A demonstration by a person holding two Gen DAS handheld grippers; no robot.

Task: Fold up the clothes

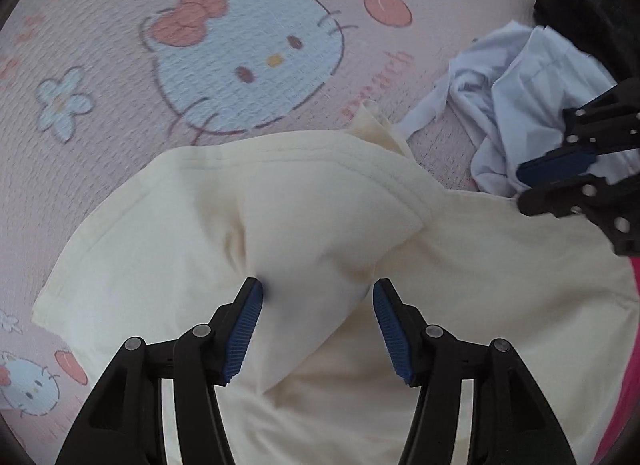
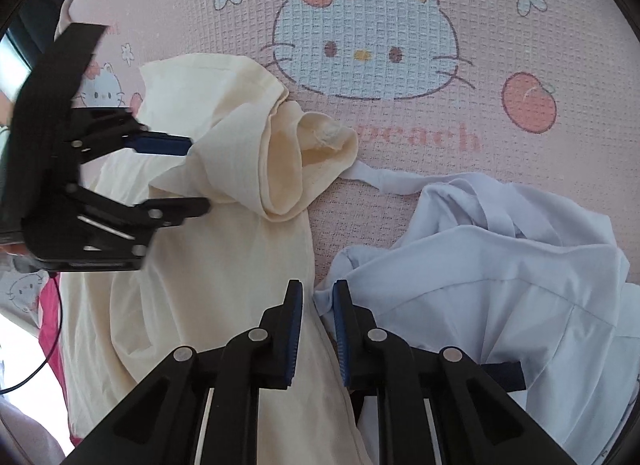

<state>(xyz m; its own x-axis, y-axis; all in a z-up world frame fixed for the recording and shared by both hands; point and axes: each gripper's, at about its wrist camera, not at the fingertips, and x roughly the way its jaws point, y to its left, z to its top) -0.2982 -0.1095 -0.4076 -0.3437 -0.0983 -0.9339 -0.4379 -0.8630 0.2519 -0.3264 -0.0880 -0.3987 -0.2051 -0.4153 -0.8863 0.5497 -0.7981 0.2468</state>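
Left hand-held gripper released, jaws apart over cream garment on pink sheet. Right hand-held gripper pinching its edge. My worry: white shirt touching alongside, could get dragged into fold.

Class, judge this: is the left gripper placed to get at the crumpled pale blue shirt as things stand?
Probably not directly: the left gripper stands open over the cream garment, and the right gripper sits between it and the pale blue shirt.
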